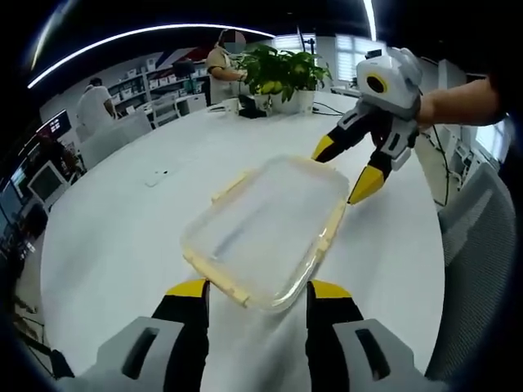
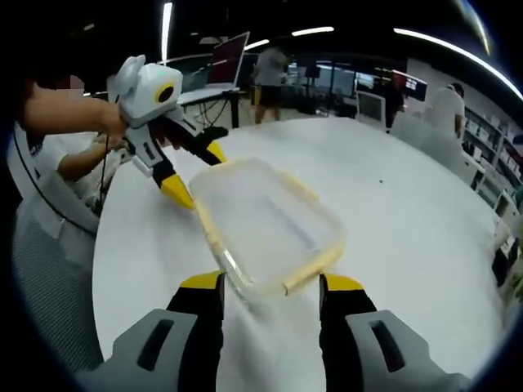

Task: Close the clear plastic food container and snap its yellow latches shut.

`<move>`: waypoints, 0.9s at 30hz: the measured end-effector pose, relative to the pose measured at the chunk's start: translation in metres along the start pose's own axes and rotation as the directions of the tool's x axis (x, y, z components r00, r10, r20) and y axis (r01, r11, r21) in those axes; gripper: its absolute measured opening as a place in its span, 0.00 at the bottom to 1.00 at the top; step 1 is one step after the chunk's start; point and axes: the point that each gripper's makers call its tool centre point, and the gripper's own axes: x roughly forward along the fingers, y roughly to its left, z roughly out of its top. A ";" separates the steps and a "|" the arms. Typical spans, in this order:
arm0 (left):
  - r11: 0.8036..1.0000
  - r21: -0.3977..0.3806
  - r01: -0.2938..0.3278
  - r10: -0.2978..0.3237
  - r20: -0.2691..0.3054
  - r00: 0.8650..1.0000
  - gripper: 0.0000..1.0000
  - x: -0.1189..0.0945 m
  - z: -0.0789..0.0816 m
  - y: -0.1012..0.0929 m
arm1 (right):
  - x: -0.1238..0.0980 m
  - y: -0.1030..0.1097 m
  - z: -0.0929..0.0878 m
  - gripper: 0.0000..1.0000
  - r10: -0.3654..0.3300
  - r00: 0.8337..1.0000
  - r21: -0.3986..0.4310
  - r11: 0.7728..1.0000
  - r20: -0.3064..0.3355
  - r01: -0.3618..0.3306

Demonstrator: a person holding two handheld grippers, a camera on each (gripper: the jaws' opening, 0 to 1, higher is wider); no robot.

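The clear plastic container point(image 1: 265, 229) lies flat on the white table point(image 1: 114, 245) with its lid resting on top. Yellow latches point(image 1: 230, 188) run along its rim, and one sticks outward on the left side. My left gripper point(image 1: 258, 290) is open, its yellow tips flanking the container's near corner. My right gripper point(image 1: 344, 167) comes in from the upper right, open, with one tip beside the far corner. In the right gripper view the container point(image 2: 265, 220) lies just ahead of my open right gripper point(image 2: 272, 282), and my left gripper point(image 2: 196, 172) stands open at its far left end.
Potted plants point(image 1: 282, 75) stand at the table's far edge. A grey mesh chair point(image 1: 478, 237) sits at the right, also seen as a chair point(image 2: 49, 269) at the left. People, shelves and monitors point(image 2: 230, 55) line the background. A person's hand point(image 2: 69, 114) holds the left gripper.
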 end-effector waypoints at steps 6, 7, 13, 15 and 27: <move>1.000 -0.001 0.007 -0.007 0.004 1.000 0.41 0.000 -0.001 -0.006 | -0.002 0.006 -0.008 0.43 0.003 1.000 0.006 1.000 -0.011 -0.003; 1.000 0.000 0.010 -0.010 0.003 1.000 0.41 0.000 -0.002 -0.007 | -0.002 0.006 -0.009 0.43 0.003 1.000 0.007 1.000 -0.011 -0.003; 1.000 -0.011 0.007 -0.007 0.015 1.000 0.42 -0.004 -0.001 -0.012 | -0.010 0.004 -0.007 0.46 -0.022 1.000 0.019 1.000 0.000 0.022; 1.000 -0.015 0.003 -0.002 0.025 1.000 0.43 -0.007 -0.001 -0.013 | -0.014 0.005 -0.006 0.47 -0.029 1.000 0.022 0.999 0.008 0.029; 0.996 -0.093 -0.010 0.017 0.079 0.997 0.56 -0.033 -0.001 -0.028 | -0.039 0.018 -0.006 0.54 -0.084 0.995 0.059 0.995 0.054 0.081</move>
